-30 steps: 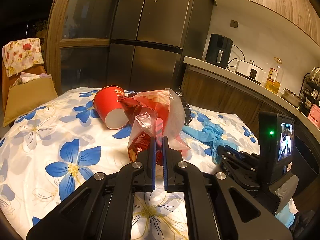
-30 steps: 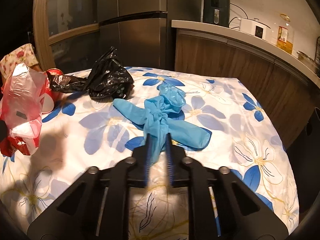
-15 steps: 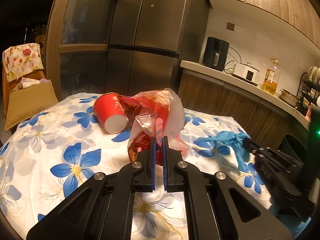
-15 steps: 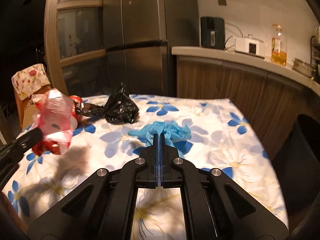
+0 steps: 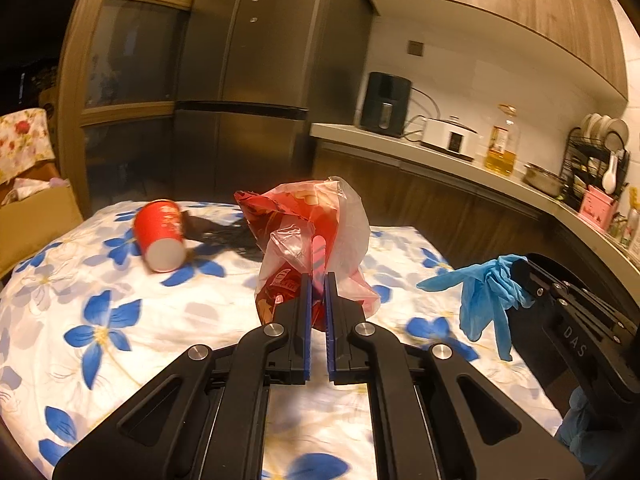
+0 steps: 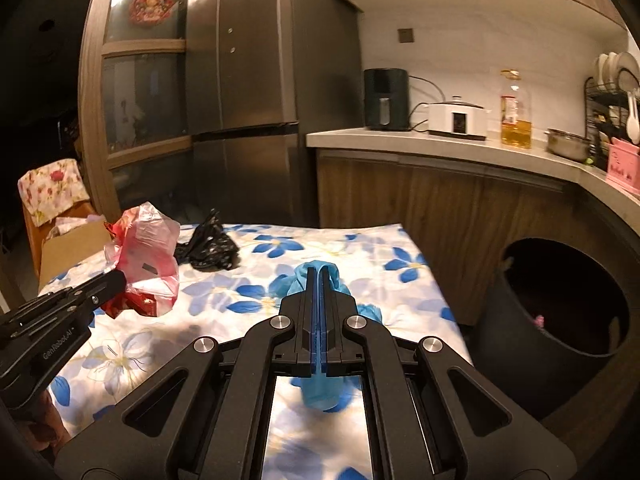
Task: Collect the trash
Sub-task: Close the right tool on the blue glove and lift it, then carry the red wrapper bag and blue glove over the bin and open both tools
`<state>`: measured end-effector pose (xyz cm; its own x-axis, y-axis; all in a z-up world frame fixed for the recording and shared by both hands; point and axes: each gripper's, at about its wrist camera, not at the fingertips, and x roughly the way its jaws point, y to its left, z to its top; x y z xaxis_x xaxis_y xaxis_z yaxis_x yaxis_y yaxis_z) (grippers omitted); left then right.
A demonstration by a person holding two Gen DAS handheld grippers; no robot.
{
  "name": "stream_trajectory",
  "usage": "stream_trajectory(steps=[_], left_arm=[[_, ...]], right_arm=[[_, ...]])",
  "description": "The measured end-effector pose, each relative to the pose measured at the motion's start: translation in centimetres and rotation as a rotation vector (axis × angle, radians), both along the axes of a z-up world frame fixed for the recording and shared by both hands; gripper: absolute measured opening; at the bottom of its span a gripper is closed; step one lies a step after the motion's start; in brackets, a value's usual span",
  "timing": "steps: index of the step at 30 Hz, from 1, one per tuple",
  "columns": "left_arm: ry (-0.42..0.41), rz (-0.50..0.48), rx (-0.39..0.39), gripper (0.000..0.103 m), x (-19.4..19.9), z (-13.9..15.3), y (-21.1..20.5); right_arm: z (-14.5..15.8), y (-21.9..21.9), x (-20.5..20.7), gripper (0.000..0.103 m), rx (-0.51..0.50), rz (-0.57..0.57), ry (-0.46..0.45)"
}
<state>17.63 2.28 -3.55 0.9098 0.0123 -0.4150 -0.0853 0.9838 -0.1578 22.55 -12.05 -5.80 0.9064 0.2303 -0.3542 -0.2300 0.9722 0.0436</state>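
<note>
Gloves point(image 6: 320, 276), blue and bunched, hang pinched in the right gripper point(image 6: 319, 280) above the floral table point(image 6: 256, 320); carry them over the black bin point(image 6: 560, 300) before letting go. Left gripper point(image 5: 318, 284) clamps the red-and-clear plastic bag point(image 5: 312, 232); the bin looks nearly empty, with one small pink scrap

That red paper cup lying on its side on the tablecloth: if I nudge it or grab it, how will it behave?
The red paper cup lies on its side, so a nudge would probably roll it in an arc over the floral tablecloth. It looks empty and thin-walled, so likely light and easily crushed. Gripping it across the rim may dent it.
</note>
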Motion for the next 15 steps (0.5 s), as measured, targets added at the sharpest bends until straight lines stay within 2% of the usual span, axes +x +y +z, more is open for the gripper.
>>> stream_trajectory(steps=[15], left_arm=[[-0.005,-0.166,0.031,0.005,0.8,1.0,-7.8]], right_arm=[[1.6,-6.9,-3.0,0.001,0.036,-0.106,-0.043]])
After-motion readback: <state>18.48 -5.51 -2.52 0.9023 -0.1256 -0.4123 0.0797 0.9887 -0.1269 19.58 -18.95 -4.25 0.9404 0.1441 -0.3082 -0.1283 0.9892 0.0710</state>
